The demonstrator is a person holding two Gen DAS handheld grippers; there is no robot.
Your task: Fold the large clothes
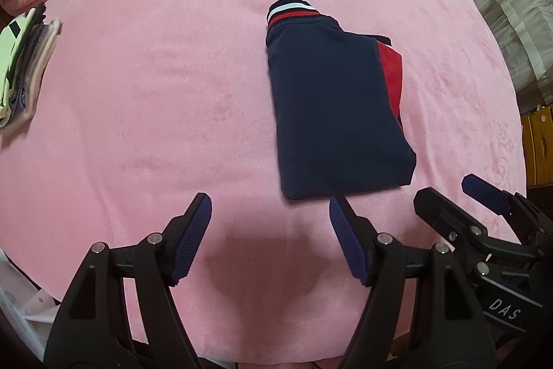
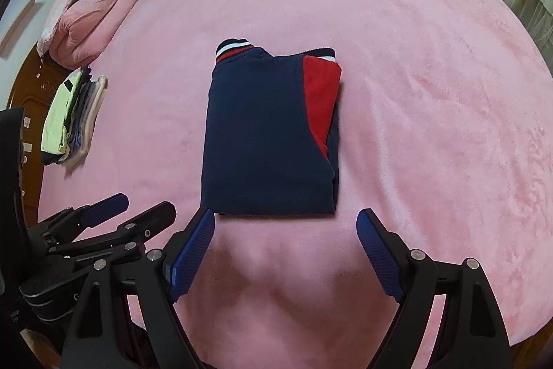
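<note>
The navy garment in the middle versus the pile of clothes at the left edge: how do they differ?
The navy garment is one dark piece with a red panel and striped ribbing; the pile of clothes is several pale layers, light green on top. The garment lies mid-blanket just ahead of both open grippers, left gripper and right gripper; the pile sits off at the pink blanket's edge. Both are folded, and neither is gripped.

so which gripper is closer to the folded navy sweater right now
Right. The right gripper straddles the folded navy sweater's near edge, jaws open. The left gripper sits beside it, off the near-left corner.
</note>
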